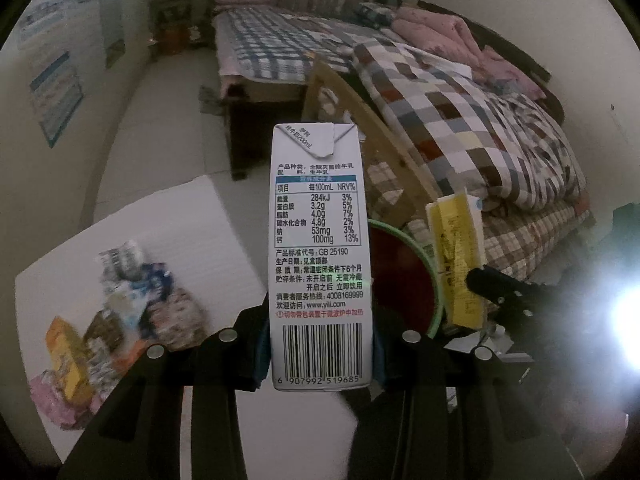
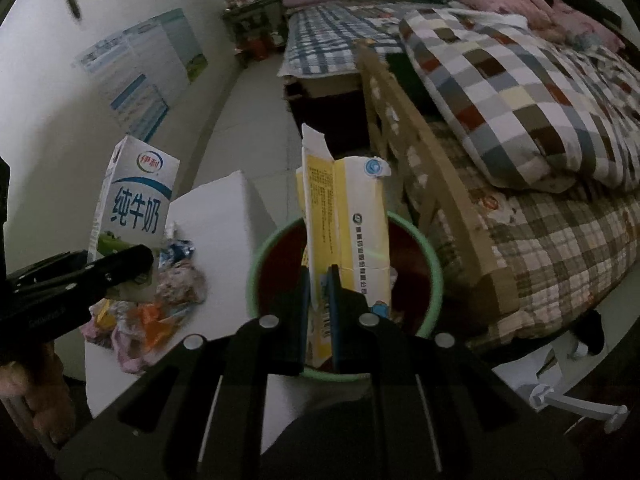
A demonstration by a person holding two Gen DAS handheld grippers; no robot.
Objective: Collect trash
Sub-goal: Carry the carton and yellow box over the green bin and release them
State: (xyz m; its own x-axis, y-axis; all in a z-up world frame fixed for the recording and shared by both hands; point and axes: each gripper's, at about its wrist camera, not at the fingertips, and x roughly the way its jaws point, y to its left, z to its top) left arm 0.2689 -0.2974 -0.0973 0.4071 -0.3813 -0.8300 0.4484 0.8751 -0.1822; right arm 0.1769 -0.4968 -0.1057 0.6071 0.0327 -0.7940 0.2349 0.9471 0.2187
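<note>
My left gripper is shut on a white milk carton, held upright with its nutrition panel and barcode toward the camera. The right wrist view shows that same milk carton at the left, in the left gripper. My right gripper is shut on a flattened yellow and white box, which hangs over the green-rimmed, dark red bin. From the left wrist view the yellow box stands at the right, above the bin.
A white table carries a pile of crumpled wrappers and small packets. A bed with a checked quilt and a wooden frame stands right behind the bin. A second bed lies farther back. A bright light glares at the right edge.
</note>
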